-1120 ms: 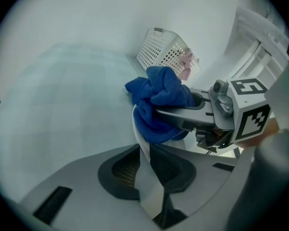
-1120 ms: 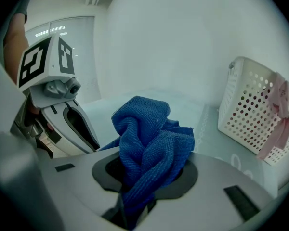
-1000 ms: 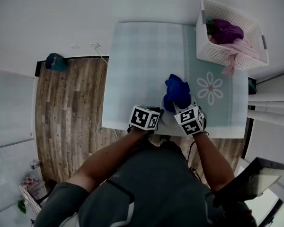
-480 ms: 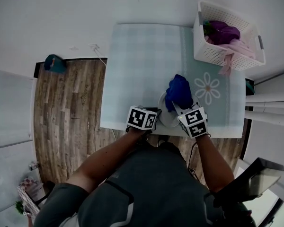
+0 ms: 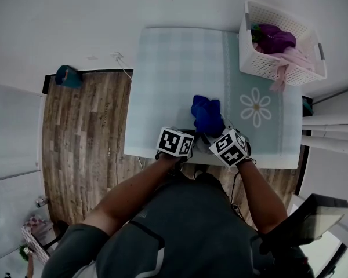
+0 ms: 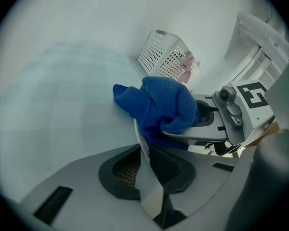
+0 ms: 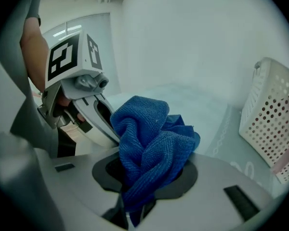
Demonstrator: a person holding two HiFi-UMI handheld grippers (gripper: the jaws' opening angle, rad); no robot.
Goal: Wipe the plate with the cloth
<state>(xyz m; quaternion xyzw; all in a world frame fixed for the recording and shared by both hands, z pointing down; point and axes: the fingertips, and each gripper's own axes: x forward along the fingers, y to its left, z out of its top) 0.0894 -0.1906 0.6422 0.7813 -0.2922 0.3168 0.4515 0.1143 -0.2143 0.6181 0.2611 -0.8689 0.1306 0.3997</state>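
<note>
My left gripper (image 6: 144, 165) is shut on the rim of the white plate (image 6: 142, 146), which shows edge-on between its jaws at the table's near edge. The blue cloth (image 5: 207, 114) is bunched up, and my right gripper (image 7: 135, 196) is shut on its lower end. In the left gripper view the blue cloth (image 6: 159, 107) lies over the plate just past my jaws, with the right gripper (image 6: 209, 129) behind it. In the head view the left gripper (image 5: 190, 140) and right gripper (image 5: 213, 134) sit close together, and cloth and grippers hide most of the plate.
A white slatted basket (image 5: 281, 42) with purple and pink cloths stands at the table's far right corner. The table (image 5: 174, 68) has a pale checked cover with a daisy print (image 5: 256, 107). Wooden floor with a teal object (image 5: 66, 75) lies to the left.
My right gripper has swept the blue cloth to the left, over the plate and toward the left gripper. The left gripper has stayed where it was.
</note>
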